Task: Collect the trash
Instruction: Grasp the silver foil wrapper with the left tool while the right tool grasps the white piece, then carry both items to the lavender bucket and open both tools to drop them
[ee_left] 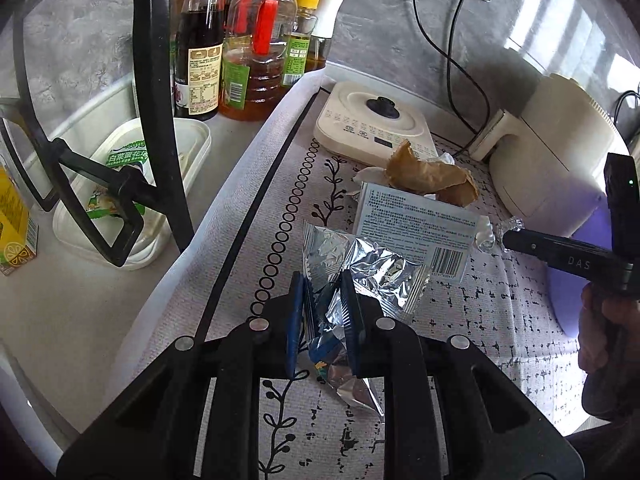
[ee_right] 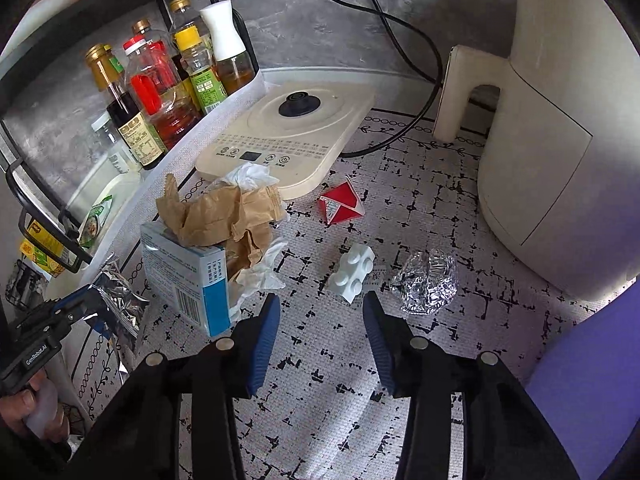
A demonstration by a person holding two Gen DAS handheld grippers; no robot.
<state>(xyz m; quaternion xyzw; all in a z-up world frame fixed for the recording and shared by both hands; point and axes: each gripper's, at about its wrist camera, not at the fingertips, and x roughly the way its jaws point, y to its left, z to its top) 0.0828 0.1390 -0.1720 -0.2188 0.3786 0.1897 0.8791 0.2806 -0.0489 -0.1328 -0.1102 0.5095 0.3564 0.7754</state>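
Your left gripper (ee_left: 320, 312) is clamped on the crinkly silver foil wrapper (ee_left: 360, 276), just beside the blue-and-white cardboard box (ee_left: 420, 232). Your right gripper (ee_right: 320, 320) sits half-open and empty, right of that box.

"DAS" stands in pale letters on the black right gripper's arm (ee_left: 576, 262), and "GenRobot.AI" on the black left gripper's body (ee_right: 38, 356).

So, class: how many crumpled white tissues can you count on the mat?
2. One white tissue lies against the kettle base, behind the brown paper bag; the other tissue sits beside the blue box. More may be hidden underneath.
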